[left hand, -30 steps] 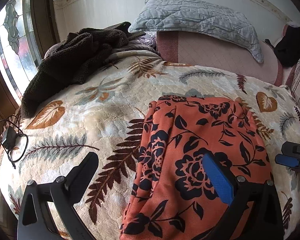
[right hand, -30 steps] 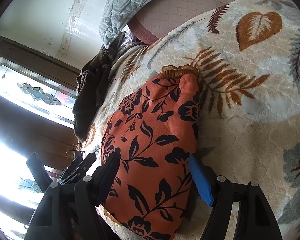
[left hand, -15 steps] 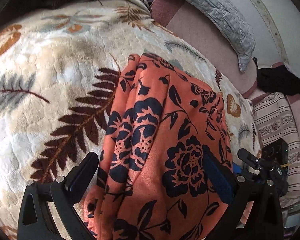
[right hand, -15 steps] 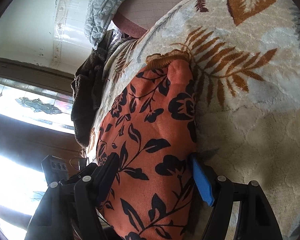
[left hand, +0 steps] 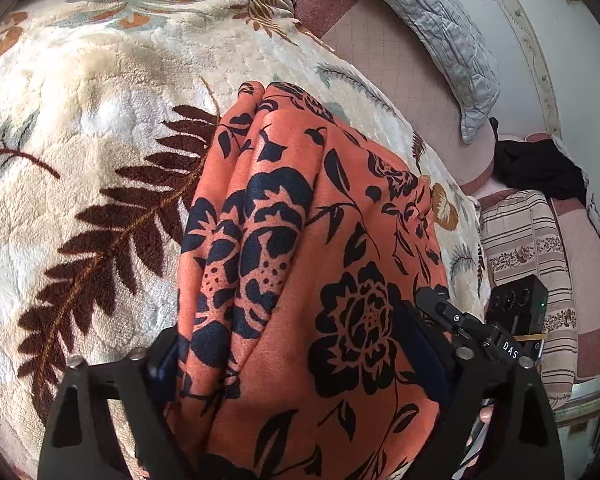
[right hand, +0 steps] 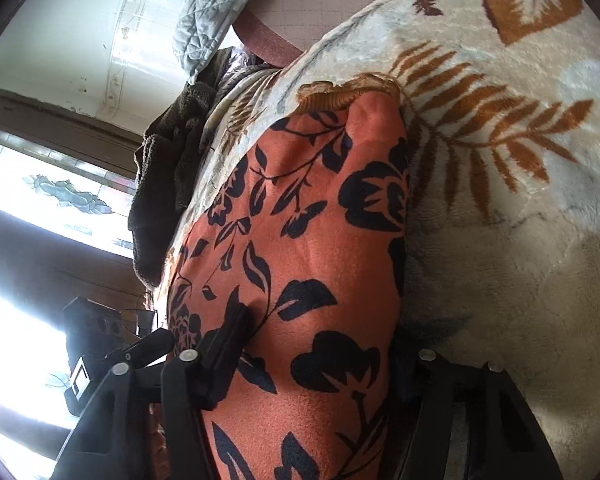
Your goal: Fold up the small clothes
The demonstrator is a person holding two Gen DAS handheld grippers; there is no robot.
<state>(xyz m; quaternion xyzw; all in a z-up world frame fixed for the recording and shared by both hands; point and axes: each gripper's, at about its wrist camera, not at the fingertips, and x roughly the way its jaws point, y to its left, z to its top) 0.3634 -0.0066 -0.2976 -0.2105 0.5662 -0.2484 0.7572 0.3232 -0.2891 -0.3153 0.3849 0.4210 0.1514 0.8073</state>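
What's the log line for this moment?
stage: fold in progress | left gripper: straddling garment, grip unclear | right gripper: same | garment: bunched on blanket
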